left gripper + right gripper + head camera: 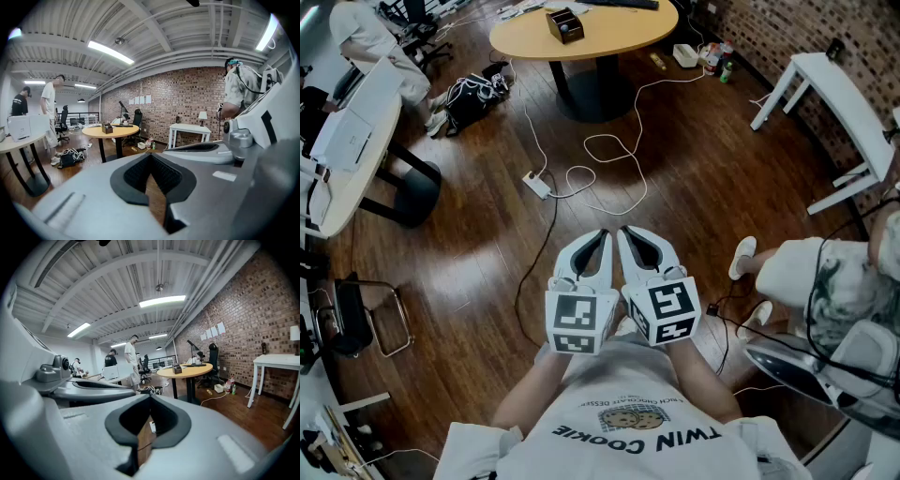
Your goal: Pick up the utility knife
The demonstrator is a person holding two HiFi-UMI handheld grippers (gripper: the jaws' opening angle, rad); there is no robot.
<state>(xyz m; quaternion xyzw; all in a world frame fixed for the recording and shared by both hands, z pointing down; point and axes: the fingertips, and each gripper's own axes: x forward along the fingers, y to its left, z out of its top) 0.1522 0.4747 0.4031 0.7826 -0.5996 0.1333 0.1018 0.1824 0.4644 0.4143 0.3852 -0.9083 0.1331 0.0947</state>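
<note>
Two claws held close side by side above the wood floor [694, 178]. Left claw [602, 236]: jaws together at the tips, nothing between them, touching nothing. Right claw [625, 234]: likewise closed and empty.

Utility knife: not made out in any view, so its place and look cannot be told.

On the floor ahead lie a white power strip [536, 185] and a looped white cable [609, 150]. Beyond stands a round tabletop [609, 42] carrying a small brown box [564, 23].

Head view alone shows the marker cubes [581, 323]. Left gripper view alone shows a person [239, 89] standing close at the right. Right gripper view alone shows three people [132, 357] near a white tabletop [110, 377].
</note>
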